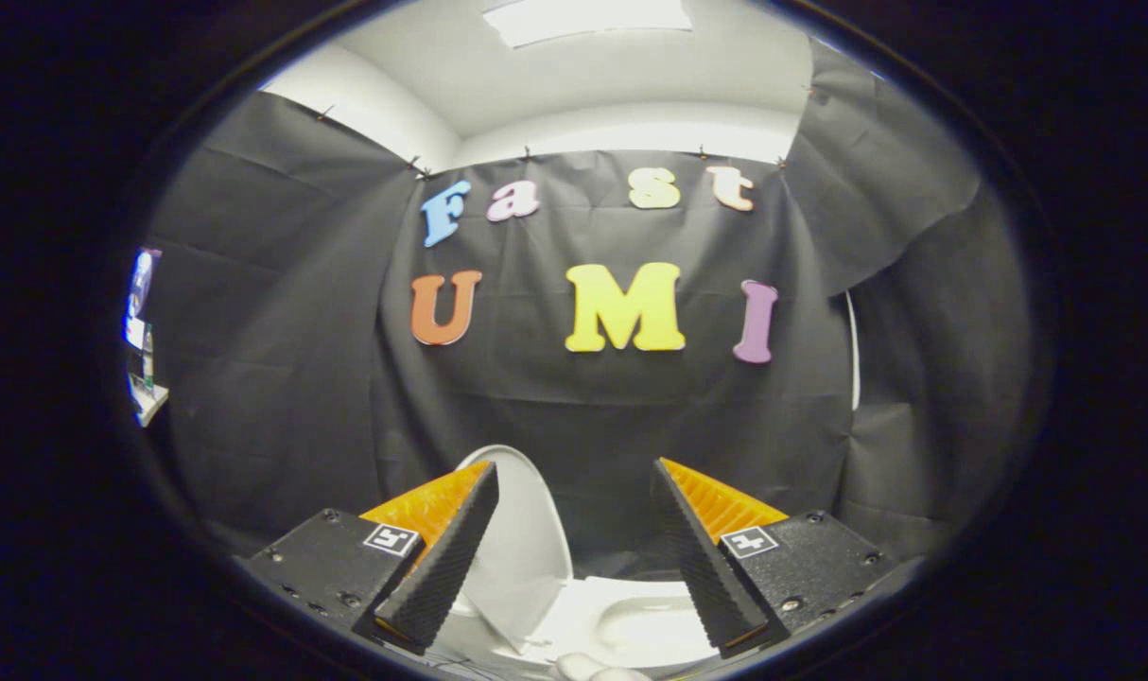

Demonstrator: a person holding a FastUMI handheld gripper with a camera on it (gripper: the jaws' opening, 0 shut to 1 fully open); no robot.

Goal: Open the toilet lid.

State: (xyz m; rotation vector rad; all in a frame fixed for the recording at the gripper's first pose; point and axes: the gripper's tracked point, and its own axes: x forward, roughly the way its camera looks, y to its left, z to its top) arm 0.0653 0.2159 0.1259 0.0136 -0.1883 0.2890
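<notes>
Toilet lid upright beyond spread tongs

Shelf edge with small unclear items [146, 374] shows at the far left, where the hanging black cloth wall [281, 378] ends. One cloth wall wraps around the back and both sides of the booth, under a white ceiling with one bright light panel [588, 17].

The tongs [574, 506] are spread wide, their two ridged fingers well apart and pinching nothing. Just beyond the left finger [446, 558] stands the one smooth white oval plastic toilet lid [527, 530], raised and upright against the cloth wall, its left edge hidden behind that finger; whether they touch I cannot tell. Below it, between the two fingers and ahead of them, lies the one white ceramic toilet bowl [631, 619], its rim open to view. The right finger [702, 558] reaches over the bowl's right side, apart from the lid.

A small pale rounded object [583, 668] sits low between the fingers, too cut off to identify. At the right, a narrow white gap [853, 350] shows between cloth folds.
</notes>
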